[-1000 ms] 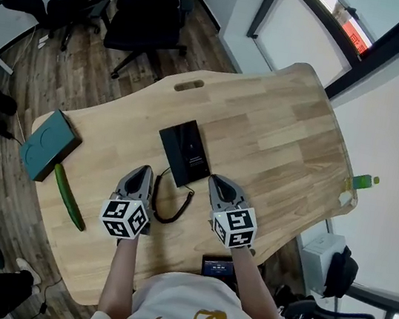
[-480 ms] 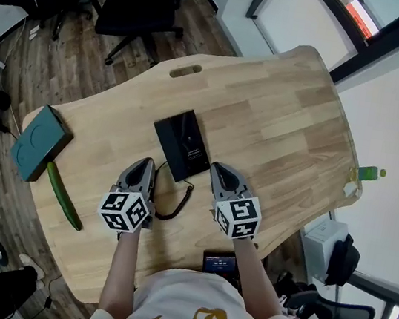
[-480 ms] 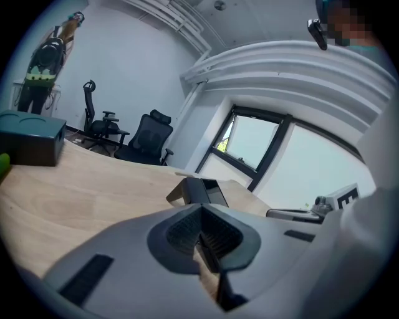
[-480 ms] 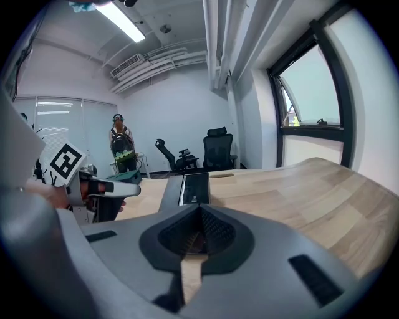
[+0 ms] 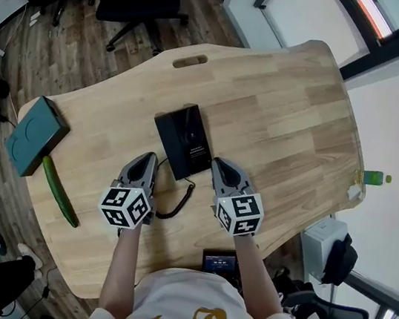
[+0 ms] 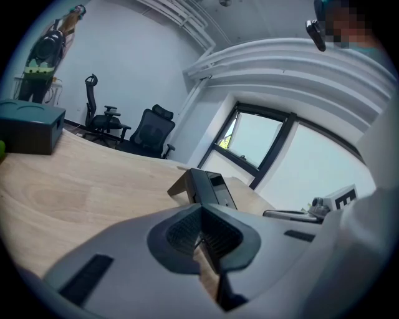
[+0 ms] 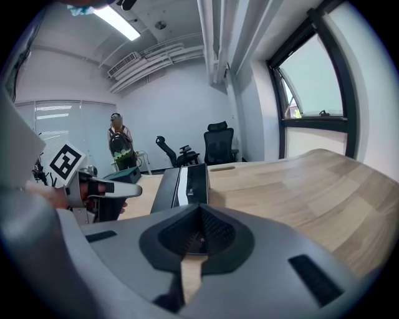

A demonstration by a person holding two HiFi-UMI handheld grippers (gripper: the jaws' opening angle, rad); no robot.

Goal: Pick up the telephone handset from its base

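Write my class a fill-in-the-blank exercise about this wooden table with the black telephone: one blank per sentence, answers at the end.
1. The long green cucumber lies on the light wooden table beside a ____ box.
2. The jaws of the left gripper and the right gripper are both ____.
3. The coiled black cord of the black telephone lies ____ the two grippers.
Missing words: teal; shut; between.

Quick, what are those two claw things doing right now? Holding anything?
Left gripper: closed, holding nothing.
Right gripper: closed, holding nothing.
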